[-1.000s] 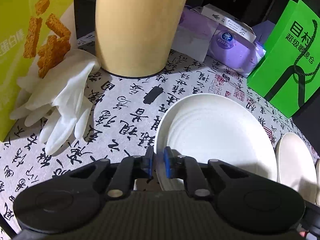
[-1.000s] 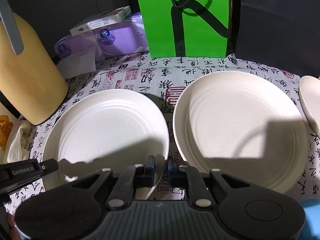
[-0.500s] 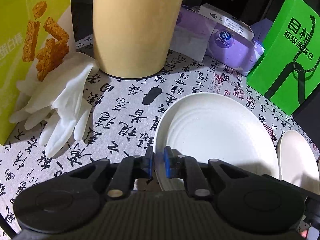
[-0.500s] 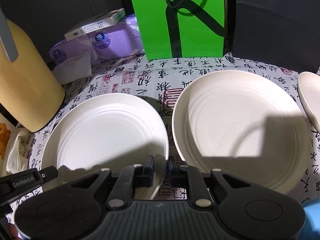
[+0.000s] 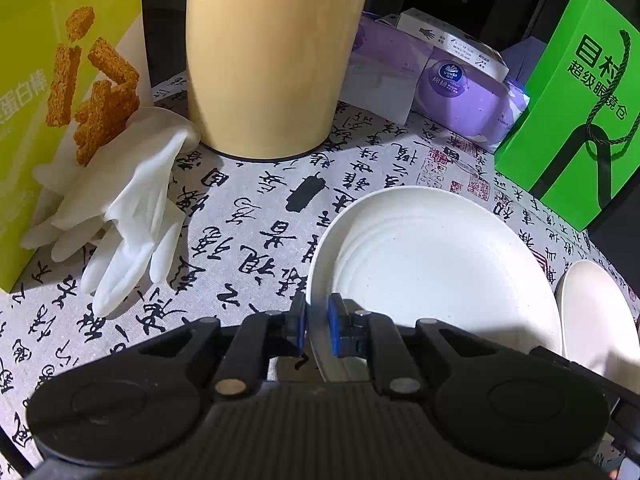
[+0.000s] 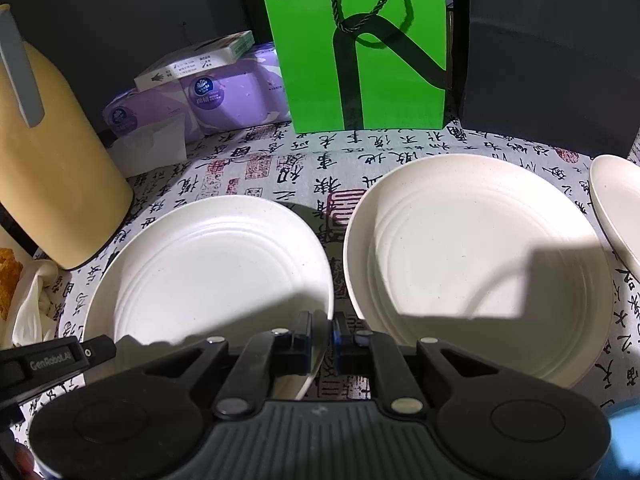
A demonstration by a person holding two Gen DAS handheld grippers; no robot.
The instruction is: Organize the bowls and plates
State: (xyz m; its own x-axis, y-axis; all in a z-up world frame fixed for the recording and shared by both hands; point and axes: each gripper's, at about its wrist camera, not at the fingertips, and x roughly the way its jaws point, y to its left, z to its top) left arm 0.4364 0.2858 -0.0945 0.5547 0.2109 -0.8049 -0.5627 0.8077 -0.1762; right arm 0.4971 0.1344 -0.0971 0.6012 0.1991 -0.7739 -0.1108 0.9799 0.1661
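A white ridged plate [image 5: 432, 272] lies on the calligraphy-print tablecloth [image 5: 248, 220]. My left gripper [image 5: 317, 320] is shut on its left rim, the blue pads pinching the edge. The same plate [image 6: 212, 272] shows in the right wrist view, where my right gripper [image 6: 323, 332] is shut on its right rim. The left gripper's body [image 6: 60, 360] pokes in at that view's lower left. A second, cream plate [image 6: 480, 264] sits just right of the held one, a narrow gap between them, and shows as a sliver [image 5: 596, 320] in the left wrist view. A third plate [image 6: 618, 208] is cut off at the far right.
A tall tan jug [image 5: 272, 60] stands behind the plate on the left, with white gloves [image 5: 128, 208] and a yellow-green snack box [image 5: 48, 100] beside it. Purple tissue packs [image 5: 460, 96], a green paper bag [image 6: 360, 60] and a dark box [image 6: 552, 60] line the back.
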